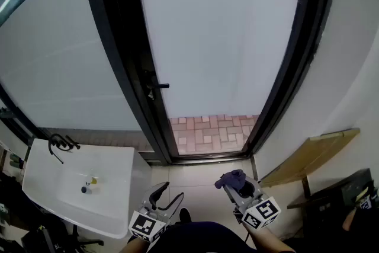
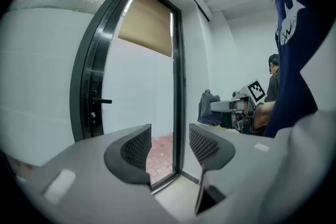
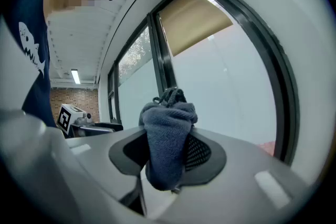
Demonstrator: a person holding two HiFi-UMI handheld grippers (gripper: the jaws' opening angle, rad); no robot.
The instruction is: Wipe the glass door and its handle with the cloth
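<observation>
1. I see the cloth (image 3: 168,139), blue-grey and bunched, clamped in my right hand-held gripper (image 3: 167,152).
2. My left hand-held gripper (image 2: 169,150): jaws apart, nothing between.
3. The glass door (image 1: 219,50) stands ahead, well apart from both; handle (image 1: 159,86) on its left frame.

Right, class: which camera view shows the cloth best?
The right gripper view: the cloth fills the centre, close up, clamped in the right gripper. The head view shows it small and bunched; the left gripper view shows it far off.
</observation>
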